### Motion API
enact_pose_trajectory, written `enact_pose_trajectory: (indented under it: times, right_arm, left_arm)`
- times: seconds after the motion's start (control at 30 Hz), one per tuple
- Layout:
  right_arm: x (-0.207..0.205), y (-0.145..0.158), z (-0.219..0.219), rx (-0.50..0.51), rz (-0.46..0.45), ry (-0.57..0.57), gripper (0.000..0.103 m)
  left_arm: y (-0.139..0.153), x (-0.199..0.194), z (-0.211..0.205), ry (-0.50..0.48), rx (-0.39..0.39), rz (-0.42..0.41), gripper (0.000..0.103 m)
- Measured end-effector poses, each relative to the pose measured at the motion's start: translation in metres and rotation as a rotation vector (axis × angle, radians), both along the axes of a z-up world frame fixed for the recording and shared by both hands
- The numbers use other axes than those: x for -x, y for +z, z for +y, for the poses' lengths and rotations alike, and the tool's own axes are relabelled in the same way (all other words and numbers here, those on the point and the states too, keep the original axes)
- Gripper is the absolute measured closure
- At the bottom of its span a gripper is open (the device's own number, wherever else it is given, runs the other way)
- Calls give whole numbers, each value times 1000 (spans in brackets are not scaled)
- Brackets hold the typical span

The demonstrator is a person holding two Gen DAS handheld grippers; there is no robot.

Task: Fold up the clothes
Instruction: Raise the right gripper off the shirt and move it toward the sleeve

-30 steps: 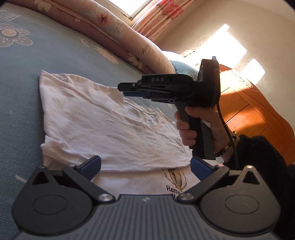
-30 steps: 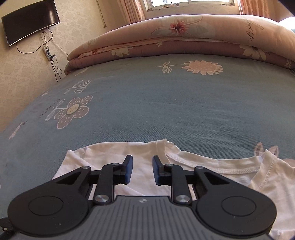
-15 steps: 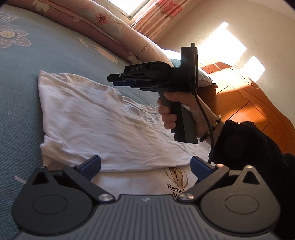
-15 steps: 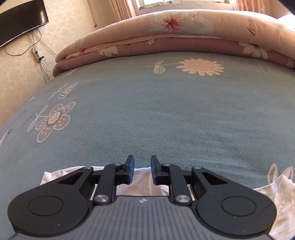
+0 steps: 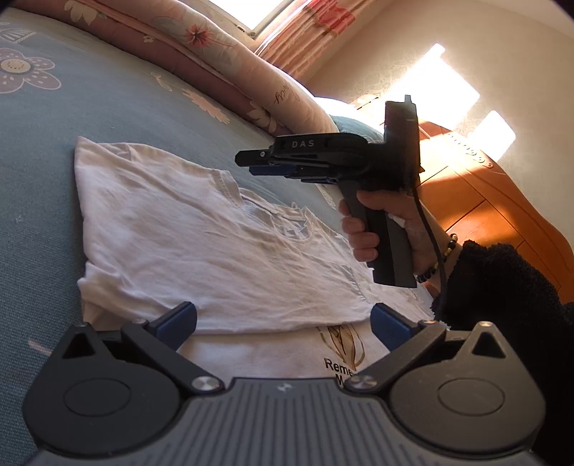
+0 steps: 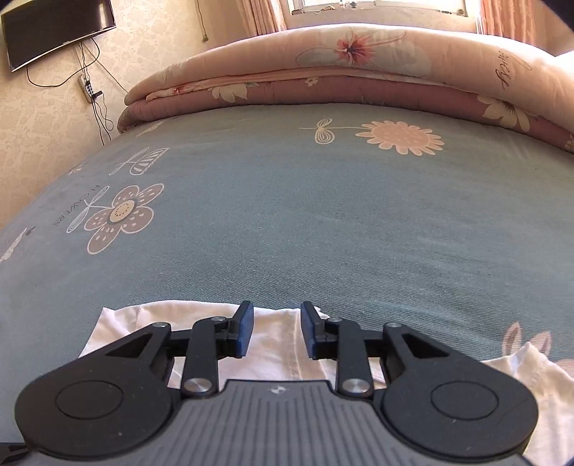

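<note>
White T-shirt [image 5: 215,243] lies half-folded on blue floral bed [image 6: 323,222]. Left gripper [image 5: 283,322] wide open, low at shirt's near folded edge, nothing between pads. Right gripper [image 6: 276,329] above shirt's far edge, jaws opening, holding nothing. Bare bed beyond; folded quilt [image 6: 340,68] along far side, wooden cabinet [image 5: 477,200] right.

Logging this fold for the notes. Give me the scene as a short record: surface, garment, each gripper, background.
surface: blue floral bedsheet
garment: white T-shirt, partly folded, top layer laid over a printed part near the camera
left gripper: jaws wide open, low over the shirt's near edge, holding nothing
right gripper: held in a hand above the shirt, jaws opening, nothing between them
background: folded pink quilt, wall TV, wooden furniture
</note>
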State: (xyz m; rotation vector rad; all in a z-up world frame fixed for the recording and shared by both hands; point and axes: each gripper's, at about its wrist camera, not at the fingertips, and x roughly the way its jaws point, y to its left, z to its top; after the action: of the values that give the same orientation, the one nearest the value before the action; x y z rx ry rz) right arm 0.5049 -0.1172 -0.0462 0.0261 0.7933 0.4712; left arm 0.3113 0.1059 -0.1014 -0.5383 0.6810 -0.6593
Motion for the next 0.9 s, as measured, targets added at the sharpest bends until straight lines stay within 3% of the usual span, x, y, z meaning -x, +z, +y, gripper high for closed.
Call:
enact_pose_trajectory:
  times: [0.17, 0.5, 0.67, 0.8, 0.9]
  right_arm:
    - [35, 10, -41, -2, 35, -28, 70]
    - [96, -29, -92, -110, 173, -109, 70]
    - [104, -28, -103, -86, 124, -203, 70]
    - [105, -17, -94, -107, 93, -166, 65]
    - [95, -20, -70, -64, 104, -126, 64]
  left_arm:
    - [-1, 0, 1, -1, 10, -1, 1]
    - [-2, -2, 0, -17, 32, -6, 1]
    - [-2, -1, 0, -20, 23, -8, 1]
    - [-2, -1, 0, -18, 26, -7, 1]
    - [-2, -1, 0, -20, 23, -7, 1]
